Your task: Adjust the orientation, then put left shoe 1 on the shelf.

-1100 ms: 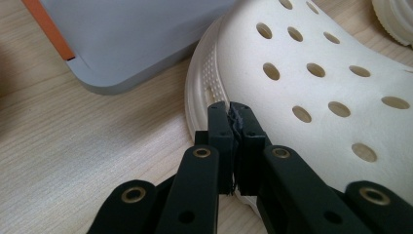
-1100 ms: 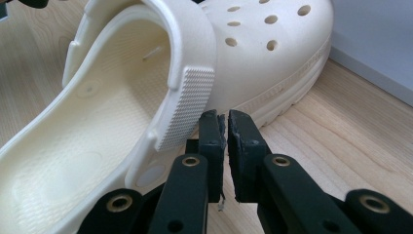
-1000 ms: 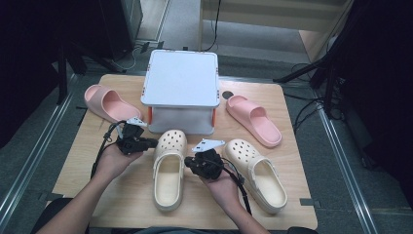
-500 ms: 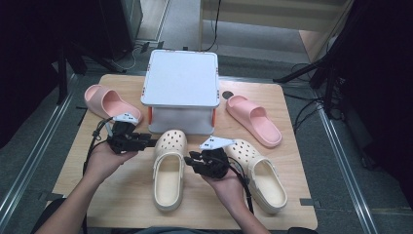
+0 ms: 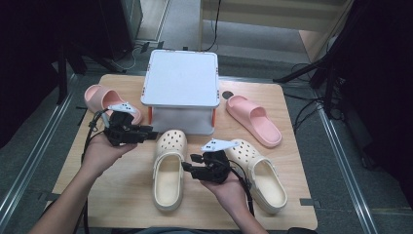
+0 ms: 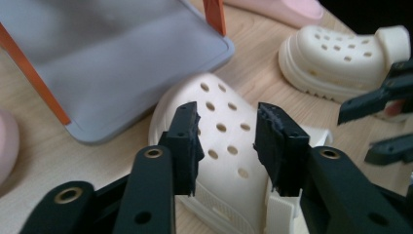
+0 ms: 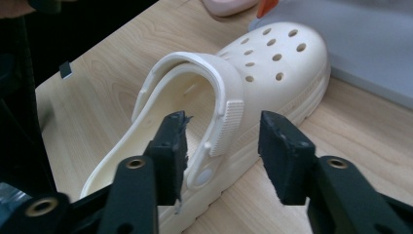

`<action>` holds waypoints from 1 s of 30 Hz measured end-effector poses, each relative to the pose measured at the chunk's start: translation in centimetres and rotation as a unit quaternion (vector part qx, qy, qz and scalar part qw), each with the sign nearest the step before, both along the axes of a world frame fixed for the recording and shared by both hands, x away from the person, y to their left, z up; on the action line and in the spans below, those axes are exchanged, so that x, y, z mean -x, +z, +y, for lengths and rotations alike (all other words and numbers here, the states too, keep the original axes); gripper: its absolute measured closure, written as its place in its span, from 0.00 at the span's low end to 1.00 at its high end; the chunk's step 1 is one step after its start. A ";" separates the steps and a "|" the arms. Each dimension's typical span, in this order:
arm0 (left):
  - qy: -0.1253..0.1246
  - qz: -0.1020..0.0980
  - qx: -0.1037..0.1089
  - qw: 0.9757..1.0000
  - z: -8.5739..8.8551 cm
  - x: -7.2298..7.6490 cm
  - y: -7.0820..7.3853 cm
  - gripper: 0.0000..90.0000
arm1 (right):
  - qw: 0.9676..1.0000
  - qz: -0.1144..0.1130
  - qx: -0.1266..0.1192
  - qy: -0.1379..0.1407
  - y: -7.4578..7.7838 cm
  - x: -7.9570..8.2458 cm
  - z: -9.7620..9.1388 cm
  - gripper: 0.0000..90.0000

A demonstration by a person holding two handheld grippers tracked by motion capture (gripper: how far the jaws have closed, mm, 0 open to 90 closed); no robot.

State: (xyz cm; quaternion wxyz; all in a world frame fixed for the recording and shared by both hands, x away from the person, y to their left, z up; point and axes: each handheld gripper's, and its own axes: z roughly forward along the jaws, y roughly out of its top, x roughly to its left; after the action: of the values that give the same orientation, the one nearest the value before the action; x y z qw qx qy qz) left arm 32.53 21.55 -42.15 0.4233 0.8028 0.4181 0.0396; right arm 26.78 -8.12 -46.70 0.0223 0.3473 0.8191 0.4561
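A cream clog (image 5: 168,168) lies on the wooden table (image 5: 122,195), its toe against a white box (image 5: 181,87). My left gripper (image 5: 150,132) hovers by that toe, pointing right. Its jaws (image 6: 226,114) stand apart above the holed toe (image 6: 224,141) with nothing between the pads, and they have just been closing a little. My right gripper (image 5: 187,165) points left at the clog's side. Its jaws (image 7: 221,122) have just been opening and straddle the strap (image 7: 229,117) and side wall without pressing. A second cream clog (image 5: 258,170) lies to the right.
The white box on orange legs (image 5: 150,116) stands at the table's back middle. One pink slide (image 5: 100,97) lies at the back left and another pink slide (image 5: 253,119) right of the box. Cables trail from both grippers. Dark floor and metal rails surround the table.
Both grippers' jaws have come apart and let go of the left cream clog. The left hand has lifted away from it; the right hand has barely shifted.
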 end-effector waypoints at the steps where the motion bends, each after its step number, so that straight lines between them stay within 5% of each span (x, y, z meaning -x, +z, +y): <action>1: -0.004 0.000 0.002 1.000 0.0 -0.1 0.6 0.78 | 1.000 0.003 0.001 -0.002 0.0 0.1 0.0 0.58; 9: -0.009 -0.031 -0.011 0.999 -0.5 -1.4 4.4 0.84 | 1.000 0.025 0.003 -0.003 -0.7 0.7 0.4 0.53; 16: -0.005 -0.036 -0.027 0.999 -0.7 -3.6 6.2 0.91 | 1.000 0.015 0.016 -0.003 -1.0 0.7 1.0 0.50; 23: 0.006 -0.032 -0.050 0.998 -0.9 -6.4 5.8 0.96 | 1.000 0.014 0.025 -0.008 -1.5 0.4 1.5 0.44; 30: 0.016 -0.042 -0.059 0.997 -0.2 -7.4 4.9 0.95 | 0.999 0.020 0.025 -0.020 -2.3 0.0 2.1 0.42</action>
State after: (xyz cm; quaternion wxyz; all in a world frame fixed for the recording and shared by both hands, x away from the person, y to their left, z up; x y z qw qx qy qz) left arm 39.96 21.35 -37.21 0.3918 0.8169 0.4101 0.1047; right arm 26.81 -6.00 -49.05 0.0242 0.3721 0.8234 0.4277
